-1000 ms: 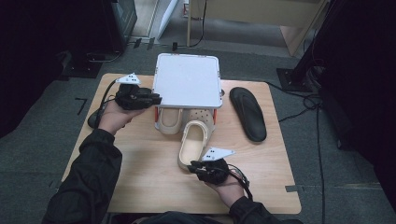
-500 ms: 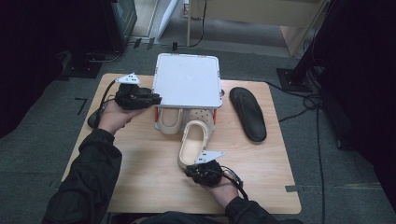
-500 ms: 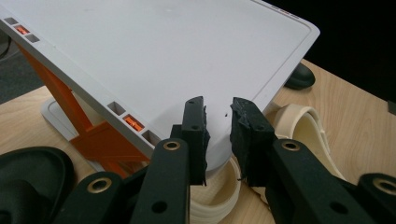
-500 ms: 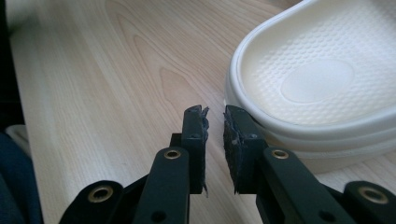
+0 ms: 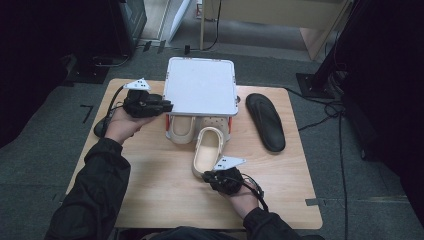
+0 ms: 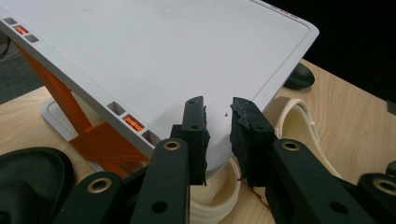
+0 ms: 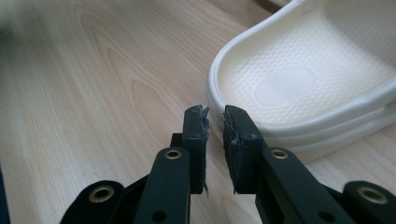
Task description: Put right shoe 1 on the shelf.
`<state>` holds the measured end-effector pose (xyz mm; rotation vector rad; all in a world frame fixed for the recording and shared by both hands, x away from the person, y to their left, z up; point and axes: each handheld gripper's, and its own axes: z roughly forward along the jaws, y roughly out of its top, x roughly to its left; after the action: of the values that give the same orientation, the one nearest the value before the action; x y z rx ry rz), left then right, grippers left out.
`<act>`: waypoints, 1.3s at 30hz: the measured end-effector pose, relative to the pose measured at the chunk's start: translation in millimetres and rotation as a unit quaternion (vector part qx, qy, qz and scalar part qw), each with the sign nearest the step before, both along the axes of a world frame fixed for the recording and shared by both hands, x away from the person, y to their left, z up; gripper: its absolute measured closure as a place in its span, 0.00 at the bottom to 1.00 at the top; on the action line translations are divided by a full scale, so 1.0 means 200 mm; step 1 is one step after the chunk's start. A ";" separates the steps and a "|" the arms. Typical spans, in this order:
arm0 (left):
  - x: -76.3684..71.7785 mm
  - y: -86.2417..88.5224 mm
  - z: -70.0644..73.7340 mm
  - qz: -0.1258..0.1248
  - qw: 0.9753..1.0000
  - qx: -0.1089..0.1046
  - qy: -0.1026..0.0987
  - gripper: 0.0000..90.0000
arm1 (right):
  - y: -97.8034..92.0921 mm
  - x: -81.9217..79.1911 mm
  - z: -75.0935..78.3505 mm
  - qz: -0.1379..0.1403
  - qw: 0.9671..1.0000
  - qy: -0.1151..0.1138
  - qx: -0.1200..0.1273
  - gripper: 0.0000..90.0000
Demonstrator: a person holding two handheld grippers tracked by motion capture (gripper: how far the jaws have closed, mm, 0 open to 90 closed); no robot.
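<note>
Two cream clogs sit in the middle of the high view. One cream clog (image 5: 207,150) lies out on the bare wood, just below the centre of the frame, its hollow facing up; the other clog (image 5: 182,128) is tucked partly under the white stand (image 5: 201,93) in the upper middle. That stand is a flat white panel on orange legs (image 6: 63,105), and in my left gripper view it slopes across the whole upper half of the frame.

My right tongs (image 5: 216,175) sit at the lower middle of the high view, right at the heel end of the open clog. In the right gripper view the jaws are nearly pressed together with a thin slit between them and nothing in it; the clog's heel rim (image 7: 299,88) curves past just to their right, close to the right jaw, though I cannot tell whether it touches.

My left tongs (image 5: 165,106) are at the upper left of the high view, pointing at the stand's left edge. In the left gripper view the jaws stand a little apart, holding nothing, with the panel's corner just beyond them.

Farther out, a black insole (image 5: 266,120) lies on the right side of the wooden surface (image 5: 150,190), well apart from the clogs. A dark rounded object (image 5: 101,128) sits at the surface's left edge beside my left wrist.
</note>
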<state>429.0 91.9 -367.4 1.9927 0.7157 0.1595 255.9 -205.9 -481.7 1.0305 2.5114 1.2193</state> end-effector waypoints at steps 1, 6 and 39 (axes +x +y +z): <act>0.00 0.00 0.00 0.000 1.000 0.000 0.000 0.85 | 0.00 0.00 0.00 -0.001 1.000 -0.004 -0.002 0.88; 0.00 0.00 0.00 0.000 1.000 -0.001 0.000 0.85 | 0.00 0.02 0.01 -0.009 1.000 -0.003 0.008 0.88; 0.00 0.00 0.00 -0.001 1.000 -0.004 -0.002 0.85 | -0.02 0.23 -0.01 -0.047 0.998 -0.036 0.002 0.88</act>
<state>429.5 92.5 -368.4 1.9852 0.7112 0.1583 302.6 -210.8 -483.4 1.0716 2.3786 1.2145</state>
